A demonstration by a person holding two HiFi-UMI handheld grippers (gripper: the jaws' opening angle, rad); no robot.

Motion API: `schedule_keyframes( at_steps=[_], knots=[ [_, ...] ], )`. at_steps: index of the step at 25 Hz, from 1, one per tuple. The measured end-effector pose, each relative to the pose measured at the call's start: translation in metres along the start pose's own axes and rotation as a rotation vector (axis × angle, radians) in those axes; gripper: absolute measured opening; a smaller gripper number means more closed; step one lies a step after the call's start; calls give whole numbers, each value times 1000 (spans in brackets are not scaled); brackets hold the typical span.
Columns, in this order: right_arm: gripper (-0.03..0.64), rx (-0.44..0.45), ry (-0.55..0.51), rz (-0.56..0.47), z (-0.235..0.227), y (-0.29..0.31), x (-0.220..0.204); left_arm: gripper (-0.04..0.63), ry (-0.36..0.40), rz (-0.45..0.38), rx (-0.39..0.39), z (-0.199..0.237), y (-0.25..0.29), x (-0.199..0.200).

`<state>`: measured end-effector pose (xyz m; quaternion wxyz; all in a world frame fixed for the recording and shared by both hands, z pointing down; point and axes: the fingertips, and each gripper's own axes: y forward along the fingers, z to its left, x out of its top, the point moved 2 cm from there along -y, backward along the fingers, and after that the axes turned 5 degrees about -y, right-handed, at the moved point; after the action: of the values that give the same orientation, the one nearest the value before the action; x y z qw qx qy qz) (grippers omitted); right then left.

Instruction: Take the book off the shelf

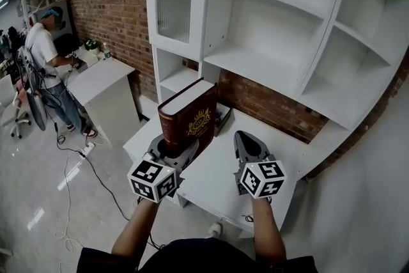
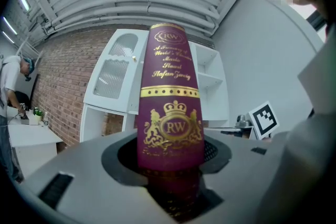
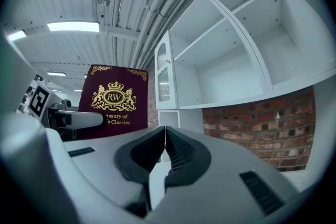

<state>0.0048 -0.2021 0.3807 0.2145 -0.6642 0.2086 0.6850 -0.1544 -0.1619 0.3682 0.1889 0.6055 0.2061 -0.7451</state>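
Note:
A thick maroon book point(image 1: 189, 117) with gold crest and lettering stands upright, its spine point(image 2: 170, 113) clamped between the jaws of my left gripper point(image 1: 174, 149), above the white desk. The book is off the white shelf unit point(image 1: 281, 35), whose open compartments hold nothing. My right gripper point(image 1: 249, 145) sits beside it to the right, over the desk top, its jaws shut together with nothing in them point(image 3: 164, 141). In the right gripper view the book's front cover point(image 3: 114, 99) shows to the left.
The white desk point(image 1: 268, 163) runs under the shelves, backed by a brick wall point(image 1: 268, 102). A small dark object point(image 1: 222, 117) lies behind the book. At the far left a person point(image 1: 45, 54) stands at another white counter point(image 1: 102, 83); cables lie on the floor point(image 1: 70, 169).

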Motion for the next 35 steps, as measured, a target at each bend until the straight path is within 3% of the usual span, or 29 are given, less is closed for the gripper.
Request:
schedule_keyframes(
  at_steps=[20,35],
  knots=[
    [20,-22,-28,-14,54,-62,1,236,-23,-3,-33,-33,-68,-15],
    [20,-21,-49,-32,65,-79,12,236,-22,-16,-47,-45,-77,-9]
  ],
)
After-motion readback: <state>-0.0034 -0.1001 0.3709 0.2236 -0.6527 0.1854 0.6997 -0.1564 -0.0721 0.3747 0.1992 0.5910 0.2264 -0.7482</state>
